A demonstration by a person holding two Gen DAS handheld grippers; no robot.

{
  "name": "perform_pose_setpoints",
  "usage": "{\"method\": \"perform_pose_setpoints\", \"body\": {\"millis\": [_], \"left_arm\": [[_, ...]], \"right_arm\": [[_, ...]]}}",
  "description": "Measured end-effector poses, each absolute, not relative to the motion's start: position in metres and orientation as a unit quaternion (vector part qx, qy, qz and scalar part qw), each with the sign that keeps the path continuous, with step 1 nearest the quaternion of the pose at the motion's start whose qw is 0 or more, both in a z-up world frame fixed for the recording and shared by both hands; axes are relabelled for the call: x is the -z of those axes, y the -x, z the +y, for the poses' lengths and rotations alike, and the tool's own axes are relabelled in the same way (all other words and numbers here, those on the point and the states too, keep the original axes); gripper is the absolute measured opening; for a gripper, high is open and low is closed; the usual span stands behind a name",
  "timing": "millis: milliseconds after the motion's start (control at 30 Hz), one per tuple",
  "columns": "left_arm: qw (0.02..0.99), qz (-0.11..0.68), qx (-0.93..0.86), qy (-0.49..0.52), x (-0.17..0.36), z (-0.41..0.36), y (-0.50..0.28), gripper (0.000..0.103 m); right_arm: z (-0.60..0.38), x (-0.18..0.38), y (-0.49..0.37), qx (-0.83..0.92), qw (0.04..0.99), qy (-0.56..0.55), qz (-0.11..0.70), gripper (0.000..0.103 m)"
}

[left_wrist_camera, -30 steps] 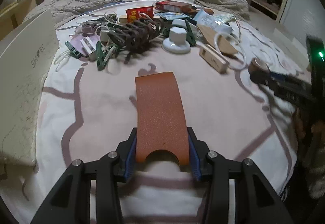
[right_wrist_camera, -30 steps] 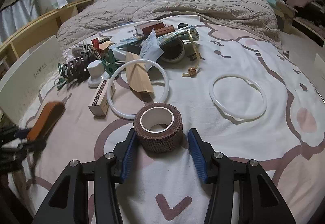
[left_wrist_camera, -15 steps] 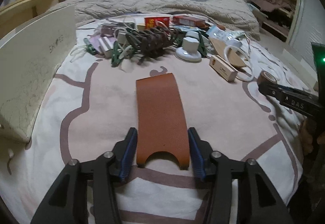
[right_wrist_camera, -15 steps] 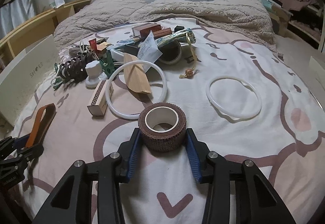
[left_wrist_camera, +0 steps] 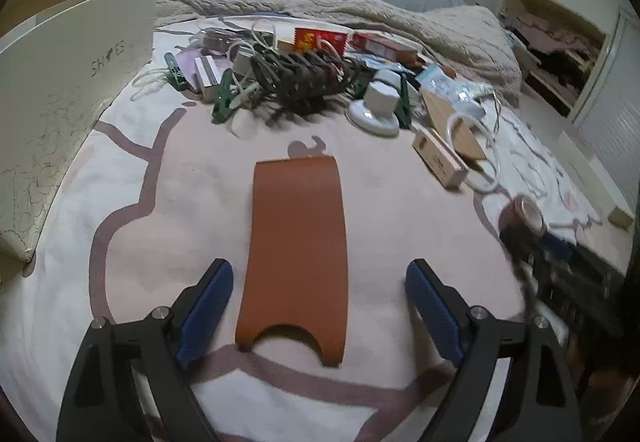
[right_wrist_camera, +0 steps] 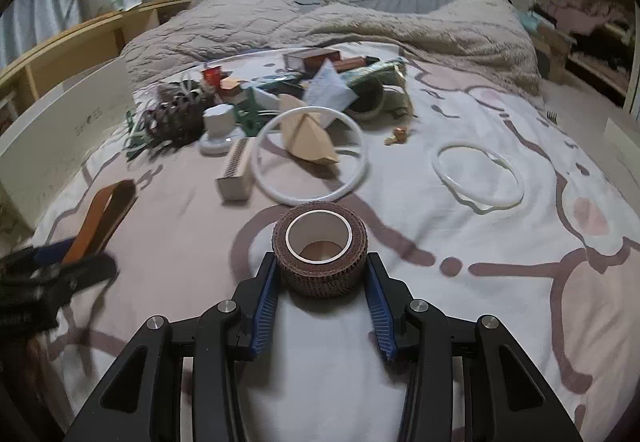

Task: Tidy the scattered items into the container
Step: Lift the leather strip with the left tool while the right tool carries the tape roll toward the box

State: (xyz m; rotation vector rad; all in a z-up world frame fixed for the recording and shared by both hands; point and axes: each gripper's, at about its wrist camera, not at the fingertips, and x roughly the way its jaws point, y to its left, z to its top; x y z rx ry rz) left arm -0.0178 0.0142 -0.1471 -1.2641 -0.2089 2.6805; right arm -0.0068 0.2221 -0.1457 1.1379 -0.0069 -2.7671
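Now the left gripper [left_wrist_camera: 318,298] has its jaws opening, well wider than a sec ago when the pads pinched the strap [left_wrist_camera: 296,254]; the strap lies flat on the sheet [left_wrist_camera: 192,201] between the pads, clear of both. Right gripper [right_wrist_camera: 320,278] is tighter than before, clamped on the tape roll [right_wrist_camera: 320,254], which was loose between the pads 1 s back. Left wrist view has also turned toward the box [left_wrist_camera: 60,81].

Counts: 1 strap, 1 tape roll, 2 white rings [right_wrist_camera: 312,157] [right_wrist_camera: 478,175], 1 wood block [right_wrist_camera: 236,171], 1 white knob [right_wrist_camera: 218,129], 1 box at the left. The pile [right_wrist_camera: 280,97] beyond is too tangled to count.
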Motion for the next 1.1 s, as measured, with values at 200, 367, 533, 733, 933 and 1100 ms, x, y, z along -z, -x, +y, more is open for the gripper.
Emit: {"method": "perform_pose_setpoints", "body": {"millis": [200,367,533,733,933,1100], "left_arm": [[0.075,-0.087,-0.907,0.404,0.146,0.003,0.022,0.058],[0.075,-0.089,-0.913,0.392,0.147,-0.001,0.02,0.045],[0.078,-0.077,-0.919,0.379,0.146,0.003,0.017,0.045],[0.074,-0.078,-0.922,0.373,0.142,0.002,0.012,0.045],[0.067,-0.085,-0.928,0.356,0.122,-0.007,0.011,0.045],[0.062,-0.093,-0.937,0.33,0.095,-0.015,0.015,0.045]], "right_arm": [[0.201,0.146,-0.007,0.923,0.1,-0.372,0.01,0.043],[0.189,0.147,-0.013,0.923,0.114,-0.366,0.022,0.043],[0.189,0.147,-0.013,0.923,0.116,-0.365,0.019,0.043],[0.186,0.147,-0.014,0.925,0.119,-0.36,0.028,0.043],[0.191,0.136,-0.009,0.919,0.137,-0.37,-0.005,0.043],[0.185,0.115,-0.007,0.926,0.144,-0.348,0.002,0.043]]}}
